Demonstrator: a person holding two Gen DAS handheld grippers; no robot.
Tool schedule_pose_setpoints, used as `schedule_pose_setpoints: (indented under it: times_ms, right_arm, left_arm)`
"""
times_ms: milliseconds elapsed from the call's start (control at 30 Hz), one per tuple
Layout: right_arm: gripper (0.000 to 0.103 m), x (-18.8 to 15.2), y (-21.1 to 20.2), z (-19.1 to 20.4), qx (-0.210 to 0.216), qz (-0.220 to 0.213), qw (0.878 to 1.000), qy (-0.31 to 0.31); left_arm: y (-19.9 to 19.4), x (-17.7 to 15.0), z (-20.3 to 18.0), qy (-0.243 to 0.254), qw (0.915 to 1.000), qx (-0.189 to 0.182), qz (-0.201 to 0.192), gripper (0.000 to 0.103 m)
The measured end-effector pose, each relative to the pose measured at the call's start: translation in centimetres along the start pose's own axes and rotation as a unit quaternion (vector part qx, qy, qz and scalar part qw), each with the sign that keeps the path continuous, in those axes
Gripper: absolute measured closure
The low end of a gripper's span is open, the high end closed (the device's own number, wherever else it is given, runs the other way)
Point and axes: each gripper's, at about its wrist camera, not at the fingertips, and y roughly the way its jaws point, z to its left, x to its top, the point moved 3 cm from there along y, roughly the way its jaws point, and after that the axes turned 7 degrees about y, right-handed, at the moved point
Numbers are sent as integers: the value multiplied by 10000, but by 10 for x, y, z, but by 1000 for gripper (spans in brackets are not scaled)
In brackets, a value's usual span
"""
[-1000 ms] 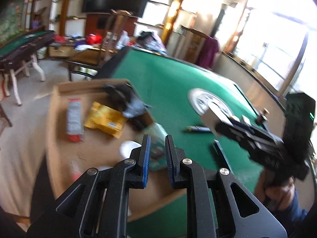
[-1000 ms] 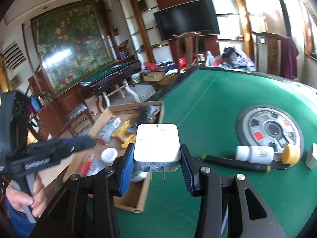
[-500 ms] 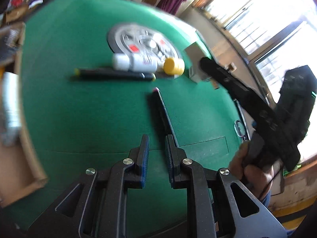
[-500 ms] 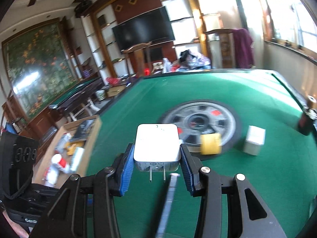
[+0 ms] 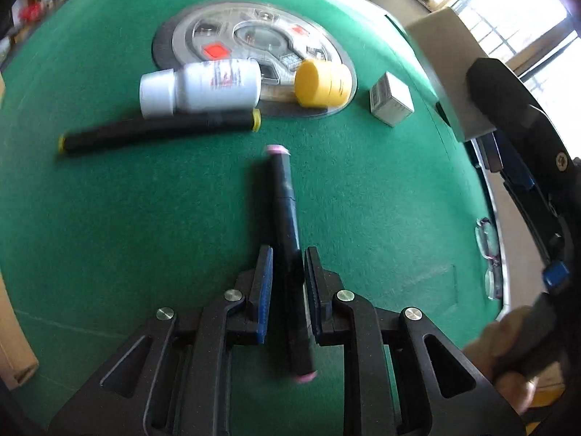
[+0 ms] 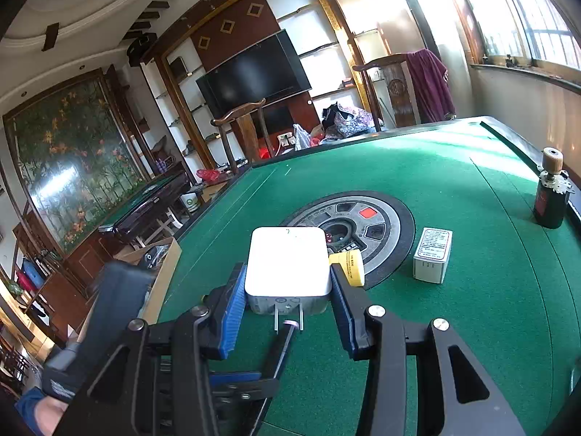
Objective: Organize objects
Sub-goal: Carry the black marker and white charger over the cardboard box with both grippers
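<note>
My right gripper (image 6: 287,290) is shut on a white plug adapter (image 6: 288,265) and holds it above the green table; the adapter also shows in the left wrist view (image 5: 450,72). My left gripper (image 5: 287,265) straddles a black marker with pink ends (image 5: 285,203) that lies on the felt. Its jaws stand slightly apart on either side of the marker, and I cannot tell whether they touch it. The marker's pink tip shows in the right wrist view (image 6: 290,324).
A white pill bottle (image 5: 199,85), a yellow-capped jar (image 5: 323,83), a black marker with yellow ends (image 5: 159,130) and a small grey box (image 5: 390,100) lie by the round centre panel (image 5: 250,40). A cardboard box (image 6: 159,272) stands at the left edge, a dark bottle (image 6: 550,196) at the right.
My left gripper swung from over the cardboard box to the table and came down around the pink-ended marker. My right gripper kept the adapter and turned right, toward the table's centre.
</note>
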Motion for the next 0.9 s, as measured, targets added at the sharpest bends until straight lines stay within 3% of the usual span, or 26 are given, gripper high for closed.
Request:
schedule_pose_setpoints:
  times_ms: [100, 233, 567, 900]
  right_arm:
    - [59, 0, -3, -3, -23, -29, 10000, 32]
    - [59, -1, -1, -6, -43, -4, 10000, 74]
    - [59, -14, 13, 3, -86, 217, 9997, -32]
    - [59, -43, 29, 60, 321, 669, 9966, -347]
  left_arm:
    - [-1, -3, -6, 343, 9990, 265, -125, 88]
    - [-13, -15, -5, 467, 9978, 312, -346, 88]
    - [-92, -39, 35, -19, 9931, -155, -1164, 88]
    - [-155, -73, 105, -677, 9815, -219, -1775, 88]
